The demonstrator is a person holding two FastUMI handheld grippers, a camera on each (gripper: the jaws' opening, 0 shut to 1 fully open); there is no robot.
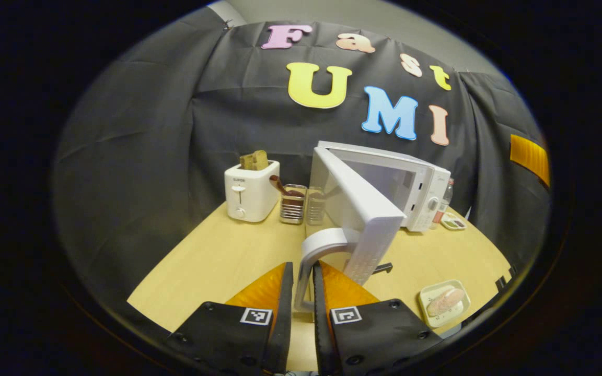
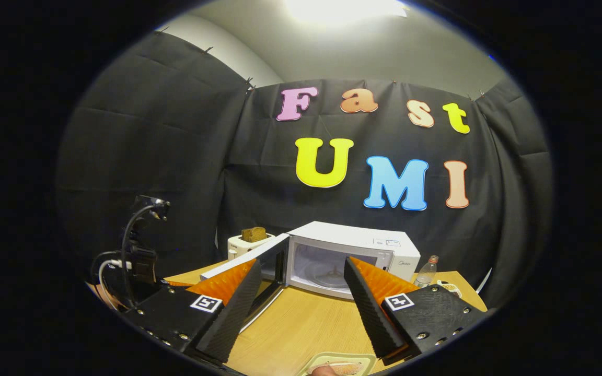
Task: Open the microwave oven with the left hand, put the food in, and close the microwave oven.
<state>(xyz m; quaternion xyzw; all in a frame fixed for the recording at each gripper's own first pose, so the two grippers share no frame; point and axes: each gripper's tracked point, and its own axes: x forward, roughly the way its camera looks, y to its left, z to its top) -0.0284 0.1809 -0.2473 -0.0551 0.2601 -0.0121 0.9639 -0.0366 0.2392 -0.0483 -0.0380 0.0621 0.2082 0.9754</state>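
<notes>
The white microwave [image 1: 426, 193] stands at the back of the wooden table with its door [image 1: 369, 219] swung wide open. My left gripper [image 1: 302, 267] is shut on the door's curved handle [image 1: 315, 244], one finger on each side of it. In the right gripper view the microwave [image 2: 363, 243] shows its open cavity and the door [image 2: 238, 265] stands out to the left. My right gripper [image 2: 303, 261] hangs open above the table with nothing between its fingers. The food sits in a pale tray [image 1: 444, 302] near the table's front right, and the tray [image 2: 338, 365] lies just below my right gripper.
A white toaster [image 1: 251, 190] with bread and two small metal racks [image 1: 293, 204] stand left of the microwave. A bottle [image 1: 442, 203] and a small dish [image 1: 453, 223] sit to its right. A dark device with cables [image 2: 139, 250] is at the left by the door's edge.
</notes>
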